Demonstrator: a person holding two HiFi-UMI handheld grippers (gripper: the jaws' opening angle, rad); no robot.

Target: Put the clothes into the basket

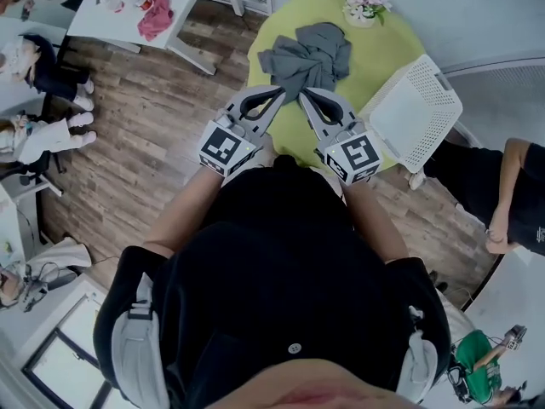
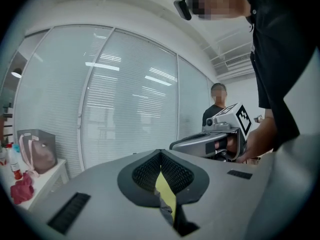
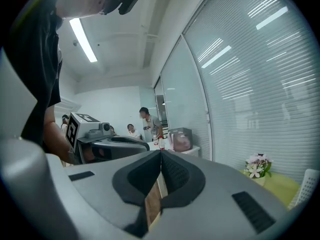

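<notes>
The print we saw was a black and white square pattern on the left cube (image 1: 226,147) and on the right cube (image 1: 354,157); it was shapes, not letters. The left claw (image 1: 282,89) and the right claw (image 1: 301,95) were each pinched together at the tips, with nothing held between them. They pointed side by side at the gray clothes (image 1: 308,56). The clothes lay in a bunched heap in the middle of the round green table (image 1: 387,37). The claw tips were at the near end of the heap, and we could not tell if they touched it. The white basket (image 1: 413,113), full of little holes, was at the table's right edge, near the clothes but apart from them. A strip of bare green table top ran between the two. A small pot of pink and white flowers (image 1: 364,5) stood at the far edge of the table, behind the clothes. The brown wooden floor (image 1: 145,135) lay open on the left of the green table. Farther left, a white table (image 1: 183,7) held a pink cloth (image 1: 156,15), and seated people (image 1: 47,75) were near it. On the right, a person in black (image 1: 511,194) was close to the basket's side. A glass wall with blinds (image 3: 250,84) ran past the flowers.
</notes>
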